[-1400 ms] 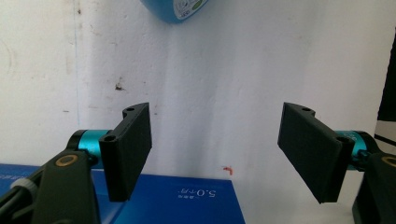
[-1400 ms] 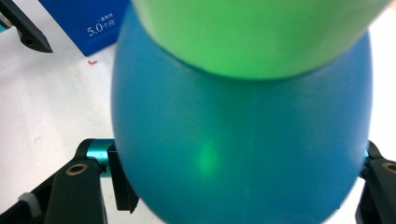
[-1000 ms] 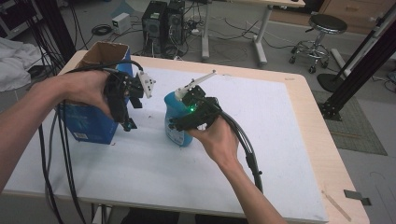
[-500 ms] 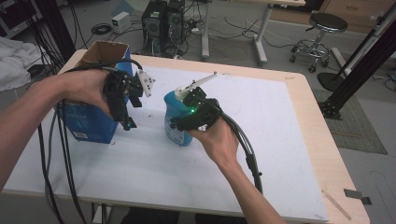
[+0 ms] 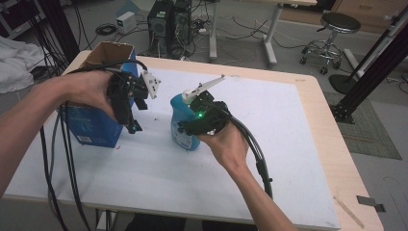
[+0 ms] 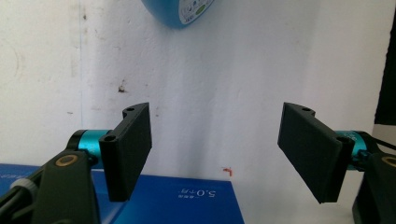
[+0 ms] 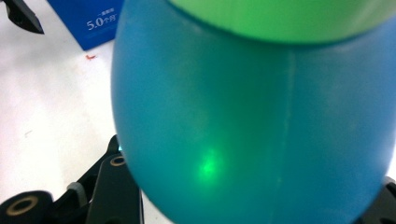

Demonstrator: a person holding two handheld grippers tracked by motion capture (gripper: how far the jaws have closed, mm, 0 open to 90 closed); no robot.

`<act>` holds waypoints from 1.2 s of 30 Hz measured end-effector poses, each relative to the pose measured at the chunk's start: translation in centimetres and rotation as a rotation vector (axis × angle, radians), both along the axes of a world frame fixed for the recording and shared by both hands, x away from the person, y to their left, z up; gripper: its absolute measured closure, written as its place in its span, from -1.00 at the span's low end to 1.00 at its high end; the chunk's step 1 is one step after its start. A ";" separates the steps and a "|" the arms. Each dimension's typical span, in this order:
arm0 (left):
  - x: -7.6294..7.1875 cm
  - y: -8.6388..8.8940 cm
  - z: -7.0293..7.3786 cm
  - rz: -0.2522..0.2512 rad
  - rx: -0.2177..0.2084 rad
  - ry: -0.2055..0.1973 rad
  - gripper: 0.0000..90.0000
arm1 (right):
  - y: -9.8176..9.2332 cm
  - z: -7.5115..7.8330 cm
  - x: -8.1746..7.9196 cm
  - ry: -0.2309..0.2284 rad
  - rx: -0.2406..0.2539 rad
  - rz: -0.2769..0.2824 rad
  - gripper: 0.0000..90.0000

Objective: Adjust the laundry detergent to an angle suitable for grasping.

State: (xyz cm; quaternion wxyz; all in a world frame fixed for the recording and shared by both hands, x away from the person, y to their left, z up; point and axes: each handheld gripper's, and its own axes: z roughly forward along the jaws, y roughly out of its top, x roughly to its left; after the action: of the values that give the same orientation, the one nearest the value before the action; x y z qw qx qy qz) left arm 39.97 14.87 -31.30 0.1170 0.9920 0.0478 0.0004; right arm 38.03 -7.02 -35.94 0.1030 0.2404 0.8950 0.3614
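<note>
A blue pump bottle (image 5: 181,126) with a white nozzle (image 5: 206,87) stands in the middle of the white table top (image 5: 269,144). My right gripper (image 5: 192,126) is shut on its body from the near right side. In the right gripper view the bottle (image 7: 252,116) sits between the two jaws, a green label (image 7: 289,18) on its upper part. My left gripper (image 5: 137,115) hovers open beside a blue box (image 5: 89,127), to the left of the bottle. In the left gripper view its jaws (image 6: 217,154) stand wide apart over bare table, the bottle's base (image 6: 180,11) farther off.
The blue box (image 6: 187,200) has open brown flaps (image 5: 108,53) at its far end. A small red speck (image 6: 227,170) lies on the table near the box. Cables trail from both grippers over the table's near edge. Computers, desk legs and a stool (image 5: 337,29) stand on the floor beyond.
</note>
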 end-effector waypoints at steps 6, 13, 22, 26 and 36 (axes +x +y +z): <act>-0.3 -0.1 0.5 0.000 -0.014 -0.004 -0.42 | -0.5 0.1 0.0 -0.009 -0.015 0.048 0.04; -0.3 -0.6 1.0 -0.010 -0.022 -0.004 -0.42 | -2.1 0.4 -0.1 -0.035 -0.027 0.137 0.04; -0.2 -1.1 1.1 -0.017 -0.022 0.006 -0.42 | -4.9 0.5 1.0 -0.003 0.020 0.330 0.04; -0.1 -1.1 1.0 -0.018 -0.025 0.005 -0.42 | -5.6 0.5 1.1 0.013 0.019 0.371 0.04; -0.1 -1.7 0.9 -0.025 -0.032 0.012 -0.42 | -6.4 0.6 1.5 -0.002 -0.014 0.441 0.03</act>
State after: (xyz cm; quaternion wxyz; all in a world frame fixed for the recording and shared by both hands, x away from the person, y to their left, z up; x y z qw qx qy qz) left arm 39.85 13.17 -30.36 0.1323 0.9905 0.0360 -0.0076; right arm 39.54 -13.45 -35.36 0.0241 0.0377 0.9283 0.3690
